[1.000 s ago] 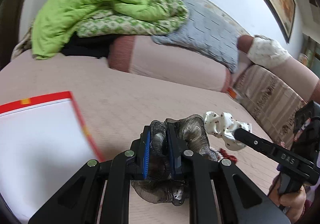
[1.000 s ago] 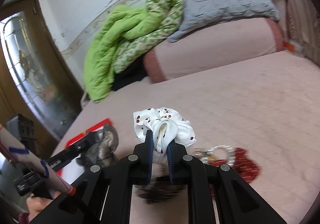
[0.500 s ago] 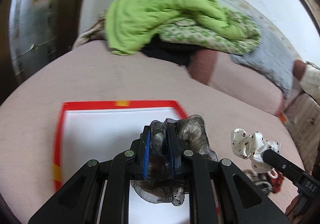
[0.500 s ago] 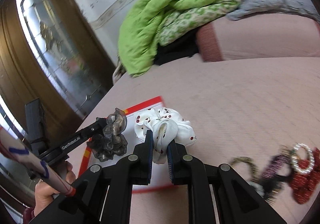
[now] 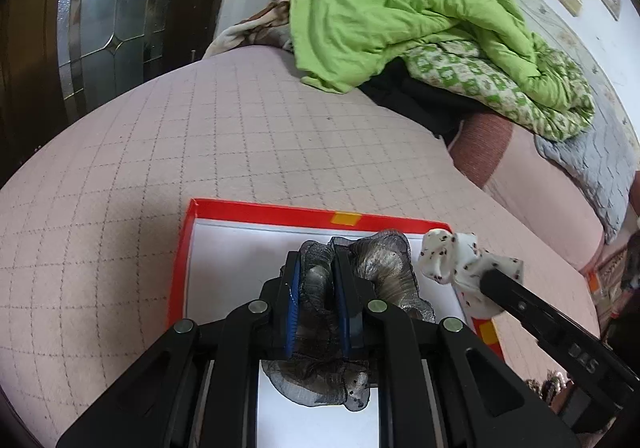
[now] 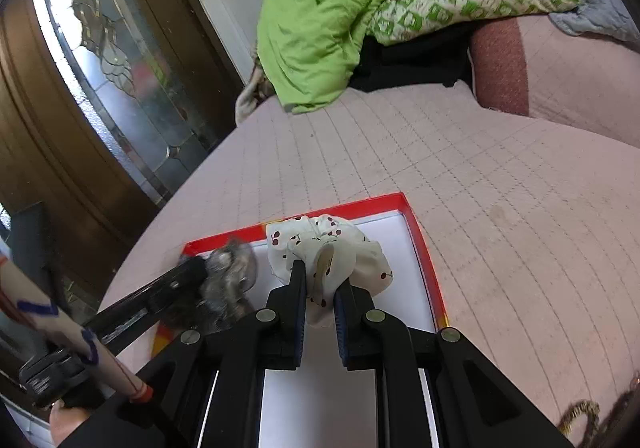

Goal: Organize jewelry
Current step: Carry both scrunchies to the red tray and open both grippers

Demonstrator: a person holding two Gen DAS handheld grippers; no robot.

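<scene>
A shallow box point(image 5: 256, 211) with a red rim and white floor lies on the pink quilted bed; it also shows in the right wrist view as box point(image 6: 424, 248). My left gripper point(image 5: 316, 276) is shut on a grey-brown sheer scrunchie point(image 5: 384, 264) and hangs over the box floor. My right gripper point(image 6: 321, 280) is shut on a white scrunchie with cherry print point(image 6: 340, 248), also over the box. From the left wrist view the white scrunchie point(image 5: 452, 256) hangs just right of the grey one; from the right, the grey scrunchie point(image 6: 228, 272) is at left.
A green quilt point(image 5: 400, 7) and pillows are piled at the bed's head. A wooden door with leaded glass point(image 6: 100, 47) stands at left. Other jewelry pieces point(image 6: 580, 416) lie on the bed right of the box. A person's hand point(image 6: 60, 420) holds the left gripper.
Both grippers have swung left across the bed, each still holding its scrunchie, from the jewelry pile to over the red-rimmed box. The two scrunchies now hang close together.
</scene>
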